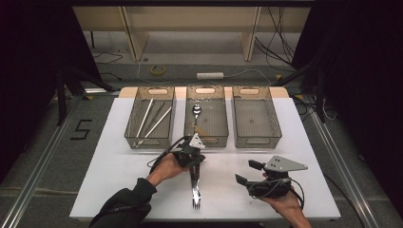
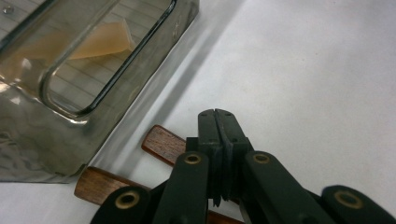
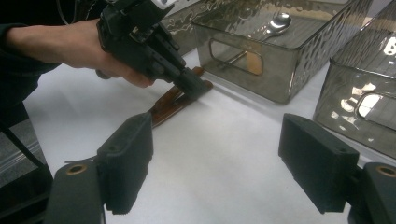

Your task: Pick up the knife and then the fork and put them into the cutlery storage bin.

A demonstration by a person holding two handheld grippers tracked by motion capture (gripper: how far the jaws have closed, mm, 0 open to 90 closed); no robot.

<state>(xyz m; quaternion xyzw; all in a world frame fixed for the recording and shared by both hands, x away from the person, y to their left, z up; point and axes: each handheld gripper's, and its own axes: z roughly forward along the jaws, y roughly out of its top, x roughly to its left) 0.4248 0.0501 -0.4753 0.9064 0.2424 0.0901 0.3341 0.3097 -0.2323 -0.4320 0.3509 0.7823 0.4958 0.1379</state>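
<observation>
Two wooden-handled utensils lie together on the white table (image 1: 119, 156), and fork tines (image 1: 195, 199) point toward the near edge. Their handles (image 2: 161, 142) (image 3: 170, 102) end just in front of the middle bin (image 1: 206, 139). My left gripper (image 1: 196, 161) (image 2: 217, 114) (image 3: 194, 86) is shut, and its tips sit right over the handle ends. I see nothing between the jaws. My right gripper (image 1: 247, 172) (image 3: 217, 140) stands open and empty to the right of the fork, low over bare table.
Three clear smoky bins line the back of the table. The left bin (image 1: 149, 140) holds long metal utensils. The middle bin (image 2: 28, 135) (image 3: 280, 70) holds a spoon (image 1: 196, 110) (image 3: 278, 22). Nothing lies in the right bin (image 1: 259, 141) (image 3: 355, 74). Cables lie on the floor beyond.
</observation>
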